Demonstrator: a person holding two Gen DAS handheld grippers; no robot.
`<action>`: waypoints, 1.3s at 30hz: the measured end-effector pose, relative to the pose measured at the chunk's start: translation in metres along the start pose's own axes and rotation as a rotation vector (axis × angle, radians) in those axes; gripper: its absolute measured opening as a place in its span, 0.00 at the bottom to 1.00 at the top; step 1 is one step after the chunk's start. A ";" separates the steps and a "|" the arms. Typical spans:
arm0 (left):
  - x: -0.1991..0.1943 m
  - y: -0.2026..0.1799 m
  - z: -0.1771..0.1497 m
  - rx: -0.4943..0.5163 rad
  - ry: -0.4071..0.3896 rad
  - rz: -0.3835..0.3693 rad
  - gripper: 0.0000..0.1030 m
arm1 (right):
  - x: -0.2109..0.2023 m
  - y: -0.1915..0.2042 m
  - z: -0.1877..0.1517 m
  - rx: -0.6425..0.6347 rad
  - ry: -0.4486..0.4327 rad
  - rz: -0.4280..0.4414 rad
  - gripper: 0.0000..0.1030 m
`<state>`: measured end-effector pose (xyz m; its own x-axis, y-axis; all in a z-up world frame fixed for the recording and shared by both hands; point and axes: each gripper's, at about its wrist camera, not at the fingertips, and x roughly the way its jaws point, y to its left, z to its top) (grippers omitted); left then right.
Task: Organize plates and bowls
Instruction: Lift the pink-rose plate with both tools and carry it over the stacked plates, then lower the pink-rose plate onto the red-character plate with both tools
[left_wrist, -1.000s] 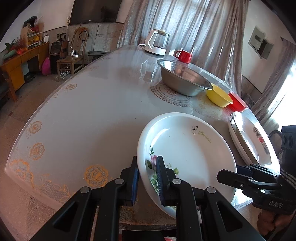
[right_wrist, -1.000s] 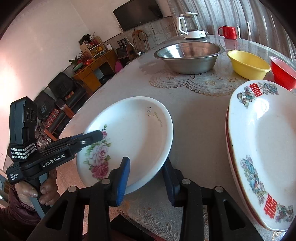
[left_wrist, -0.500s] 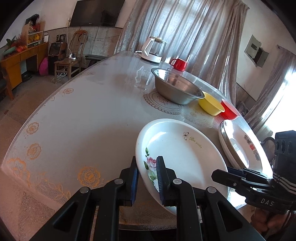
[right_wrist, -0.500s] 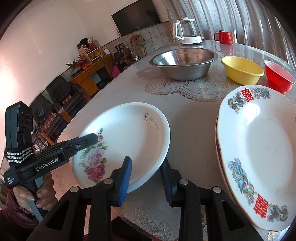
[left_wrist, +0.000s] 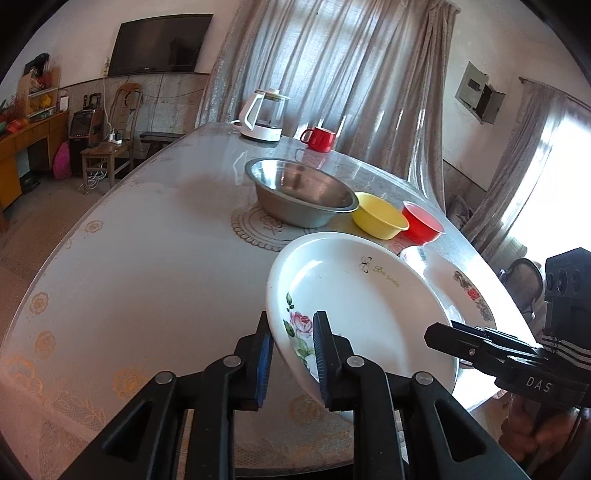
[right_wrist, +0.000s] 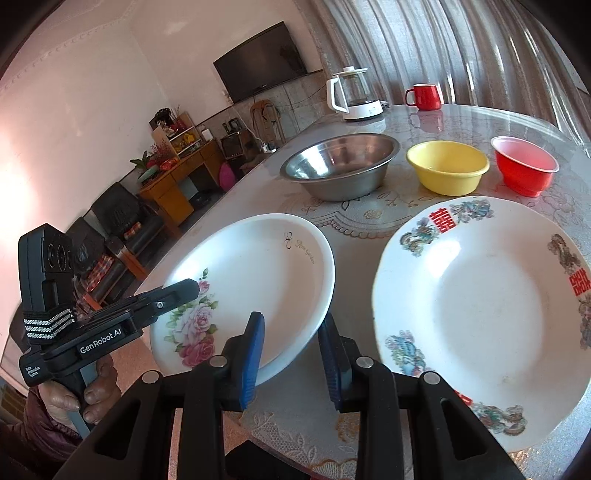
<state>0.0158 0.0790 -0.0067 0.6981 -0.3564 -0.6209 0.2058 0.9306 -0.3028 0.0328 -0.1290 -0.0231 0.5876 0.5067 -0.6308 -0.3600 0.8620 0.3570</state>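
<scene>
While both grippers pinch opposite rims of the rose plate (right_wrist: 255, 280), it rides tilted, clear of the table (left_wrist: 147, 258). The left gripper (left_wrist: 291, 350) clamps the near-left rim by the roses; the right gripper (right_wrist: 291, 350), jaws just narrowing, presses the near-right edge. Beside it waits the dragon plate (right_wrist: 480, 314), the likely stacking spot. Glazed ceramic, I'd say: stiff, slippery, chip-prone. Grip the rim, set down gently.
</scene>
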 end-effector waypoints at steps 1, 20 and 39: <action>0.002 -0.006 0.003 0.011 0.000 -0.008 0.20 | -0.005 -0.003 0.000 0.008 -0.010 -0.008 0.29; 0.063 -0.117 0.029 0.145 0.090 -0.197 0.23 | -0.078 -0.092 -0.007 0.230 -0.140 -0.204 0.30; 0.096 -0.137 0.021 0.152 0.178 -0.212 0.29 | -0.081 -0.131 -0.016 0.327 -0.112 -0.275 0.31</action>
<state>0.0691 -0.0810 -0.0095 0.5002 -0.5402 -0.6768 0.4434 0.8311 -0.3357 0.0207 -0.2831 -0.0304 0.7112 0.2407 -0.6605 0.0585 0.9160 0.3968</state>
